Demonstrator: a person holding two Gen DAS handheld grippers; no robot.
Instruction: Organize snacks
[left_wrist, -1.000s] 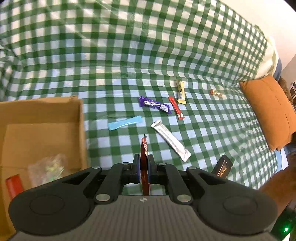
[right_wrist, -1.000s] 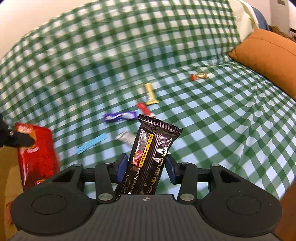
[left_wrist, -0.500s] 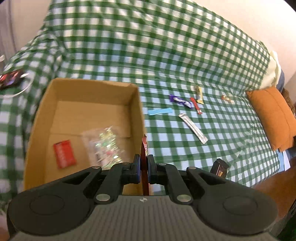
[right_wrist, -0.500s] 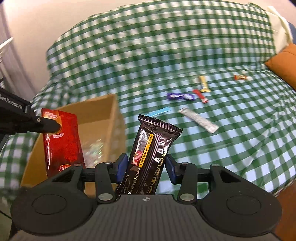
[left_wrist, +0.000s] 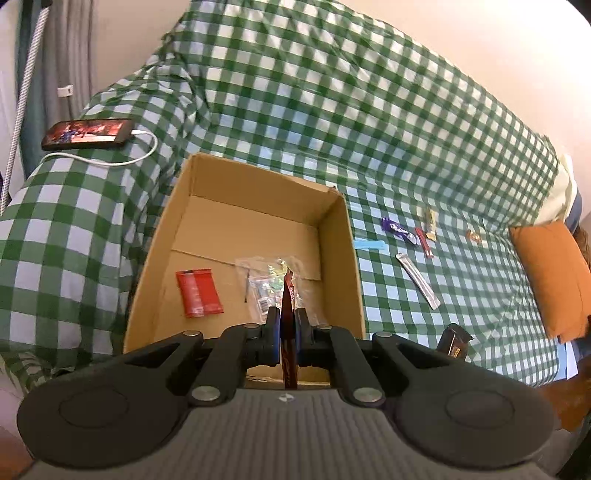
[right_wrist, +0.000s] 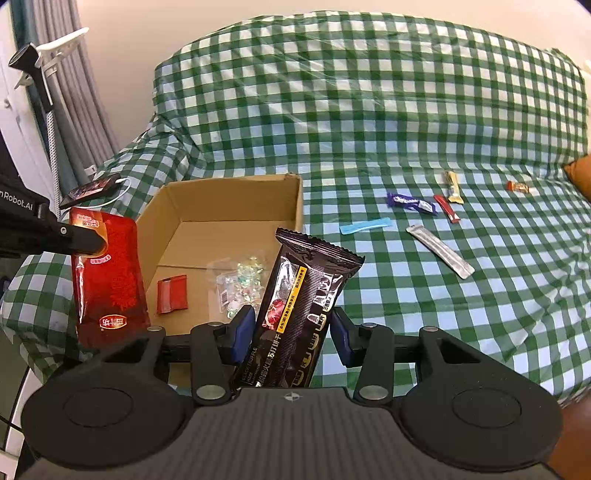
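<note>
Red pack (right_wrist: 107, 277) is pinched edge-on in the left gripper (left_wrist: 286, 334), fingers nearly closed on it, hung over the box (left_wrist: 341, 258), prob. for a drop. Right gripper (right_wrist: 291, 332) clamps a black bar (right_wrist: 299, 314) w/ fingers part-open, beside the box. Box holds 2 snacks; 6 lie on the bed (right_wrist: 369, 110).

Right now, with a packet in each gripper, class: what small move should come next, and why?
Probably open the left gripper: its red packet hangs over the cardboard box, which already holds snacks, so it should drop inside. The right gripper holds its black packet nearby.
</note>
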